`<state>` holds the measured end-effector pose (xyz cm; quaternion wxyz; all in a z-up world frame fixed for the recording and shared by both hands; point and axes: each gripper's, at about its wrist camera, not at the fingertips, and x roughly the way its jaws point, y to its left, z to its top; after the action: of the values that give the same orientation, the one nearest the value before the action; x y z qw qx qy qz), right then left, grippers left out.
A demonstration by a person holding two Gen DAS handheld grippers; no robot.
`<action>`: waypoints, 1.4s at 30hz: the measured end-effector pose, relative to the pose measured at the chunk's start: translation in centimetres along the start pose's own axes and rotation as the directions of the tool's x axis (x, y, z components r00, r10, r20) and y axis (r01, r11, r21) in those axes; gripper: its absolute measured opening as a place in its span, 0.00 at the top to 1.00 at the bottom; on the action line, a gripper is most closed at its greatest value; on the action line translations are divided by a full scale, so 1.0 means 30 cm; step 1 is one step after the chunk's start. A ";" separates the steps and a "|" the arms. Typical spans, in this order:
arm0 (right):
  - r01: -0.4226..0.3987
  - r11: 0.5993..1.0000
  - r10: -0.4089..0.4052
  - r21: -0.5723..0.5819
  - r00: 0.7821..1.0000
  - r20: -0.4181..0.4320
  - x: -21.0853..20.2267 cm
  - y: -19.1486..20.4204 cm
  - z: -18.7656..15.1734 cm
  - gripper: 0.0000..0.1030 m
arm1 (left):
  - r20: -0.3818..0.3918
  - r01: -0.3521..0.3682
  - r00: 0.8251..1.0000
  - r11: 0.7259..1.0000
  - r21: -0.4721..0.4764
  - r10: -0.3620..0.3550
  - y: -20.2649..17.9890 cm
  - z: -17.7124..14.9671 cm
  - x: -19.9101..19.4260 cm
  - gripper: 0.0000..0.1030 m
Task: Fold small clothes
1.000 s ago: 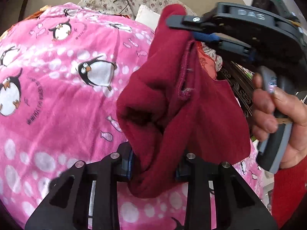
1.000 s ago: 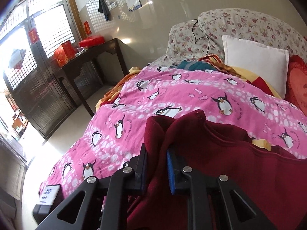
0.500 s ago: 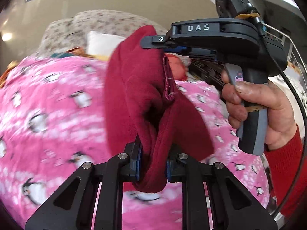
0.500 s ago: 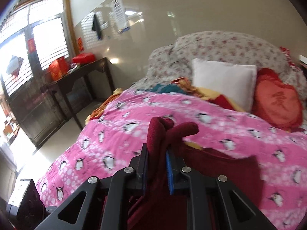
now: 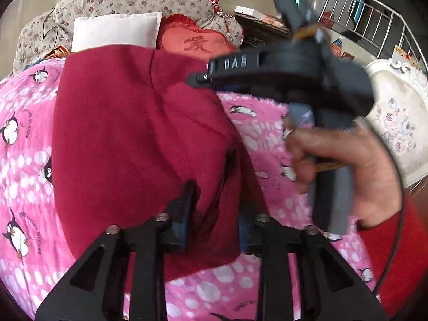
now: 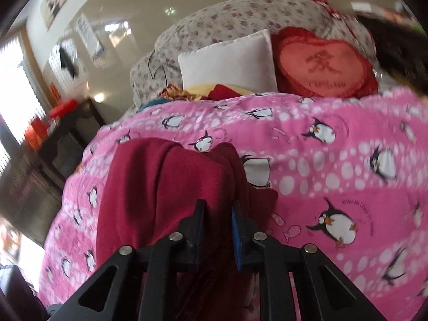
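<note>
- Dark red fleece garment (image 5: pixel 128 139) hangs over the pink penguin blanket (image 5: pixel 24 160), spread wide between the two grippers.
- Left gripper (image 5: pixel 214 208) sits at the garment's lower edge, angled down toward the blanket; its jaws are opening, with a bunched fold of the cloth between them, and whether the pads still press on it cannot be told.
- Right gripper (image 6: pixel 218 224), seen in its own view, also tilts down over the blanket; its jaws are opening, narrow apart, with a ridge of the garment (image 6: pixel 165 187) between the blue pads.
- From the left view, the right gripper (image 5: pixel 203 79) meets the garment's upper right edge, its body level and blurred.
- A hand (image 5: pixel 347 165) wraps the grey handle below it, fingers curled round the front, a red sleeve (image 5: pixel 401 254) at the wrist.
- Beyond the blanket lie a white pillow (image 6: pixel 230 61) and, just beside it, a red heart cushion (image 6: pixel 323 64).
</note>
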<state>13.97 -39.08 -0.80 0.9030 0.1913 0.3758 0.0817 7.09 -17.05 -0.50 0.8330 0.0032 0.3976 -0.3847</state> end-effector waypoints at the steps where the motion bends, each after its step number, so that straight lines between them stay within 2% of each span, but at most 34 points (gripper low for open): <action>1: -0.006 1.000 0.006 0.022 1.000 0.017 -0.022 -0.015 -0.002 0.66 | 0.002 0.029 1.000 1.000 0.003 -0.029 -0.015 -0.001 -0.027 0.53; 2: -0.003 0.999 0.002 0.035 1.000 0.028 -0.050 -0.025 -0.005 0.61 | 0.004 0.048 0.999 0.999 0.006 -0.048 -0.020 -0.007 -0.056 0.47; 5: -0.045 0.998 0.043 0.036 0.998 0.055 -0.154 -0.016 -0.030 0.61 | 0.023 0.061 0.998 0.995 0.078 -0.063 -0.036 -0.039 -0.163 0.46; 8: -0.117 0.993 0.116 0.008 0.993 0.035 -0.254 0.028 -0.096 0.61 | 0.058 -0.042 0.998 0.985 0.169 0.033 -0.020 -0.074 -0.233 0.45; 10: -0.165 0.986 0.166 -0.037 0.986 0.015 -0.290 0.091 -0.151 0.61 | 0.077 -0.135 0.989 0.972 0.193 0.123 0.013 -0.105 -0.257 0.45; 12: -0.189 0.977 0.191 -0.095 0.981 0.015 -0.321 0.172 -0.198 0.61 | 0.071 -0.207 0.978 0.963 0.172 0.197 0.058 -0.127 -0.251 0.45; 15: -0.213 0.962 0.220 -0.170 0.975 0.023 -0.321 0.268 -0.225 0.61 | 0.021 -0.193 0.981 0.978 0.075 0.191 0.136 -0.146 -0.218 0.45; 17: -0.180 0.957 0.184 -0.228 0.983 -0.007 -0.273 0.313 -0.241 0.61 | -0.006 -0.165 0.986 0.985 0.043 0.165 0.150 -0.153 -0.185 0.45; 18: -0.134 0.959 0.130 -0.248 0.991 -0.034 -0.232 0.314 -0.257 0.62 | -0.025 -0.169 0.985 0.985 0.036 0.170 0.155 -0.159 -0.163 0.45; 19: -0.092 0.962 0.081 -0.257 0.995 -0.054 -0.207 0.302 -0.274 0.68 | -0.032 -0.169 0.985 0.985 0.034 0.170 0.153 -0.174 -0.157 0.45; 20: -0.049 0.966 0.030 -0.256 0.996 -0.080 -0.182 0.280 -0.291 0.81 | -0.037 -0.167 0.985 0.985 0.034 0.168 0.149 -0.185 -0.153 0.45; 21: -0.028 0.972 0.002 -0.232 0.994 -0.111 -0.158 0.239 -0.313 0.86 | -0.042 -0.166 0.985 0.985 0.039 0.167 0.149 -0.194 -0.147 0.45; 22: -0.033 0.979 0.008 -0.202 0.992 -0.122 -0.150 0.206 -0.326 0.95 | -0.045 -0.167 0.985 0.985 0.046 0.169 0.139 -0.192 -0.136 0.45; 23: -0.039 0.982 0.014 -0.185 0.991 -0.131 -0.147 0.183 -0.335 0.99 | -0.045 -0.171 0.984 0.984 0.056 0.174 0.134 -0.196 -0.136 0.45; 27: -0.068 0.988 0.051 -0.142 0.991 -0.120 -0.174 0.145 -0.366 0.99 | -0.035 -0.185 0.982 0.980 0.066 0.188 0.115 -0.190 -0.165 0.45; 31: -0.088 0.990 0.085 -0.108 0.996 -0.027 -0.275 0.159 -0.345 0.91 | 0.020 -0.179 0.984 0.984 0.019 0.179 0.128 -0.166 -0.222 0.45; 35: 0.011 0.983 0.005 -0.184 0.996 0.085 -0.331 0.229 -0.302 0.88 | 0.055 -0.189 0.980 0.982 -0.030 0.190 0.152 -0.112 -0.229 0.45; 39: -0.009 0.983 0.022 -0.186 0.998 0.067 -0.264 0.245 -0.253 0.88 | 0.056 -0.206 0.976 0.975 -0.082 0.211 0.169 -0.069 -0.183 0.45; 42: 0.038 0.982 -0.027 -0.184 0.998 0.061 -0.184 0.226 -0.222 0.88 | 0.042 -0.226 0.972 0.969 -0.096 0.231 0.177 -0.058 -0.132 0.45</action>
<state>5.33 -32.62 1.24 0.9287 0.1028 0.3432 0.0957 7.82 -10.22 -0.65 0.8813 0.0013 0.3895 -0.2677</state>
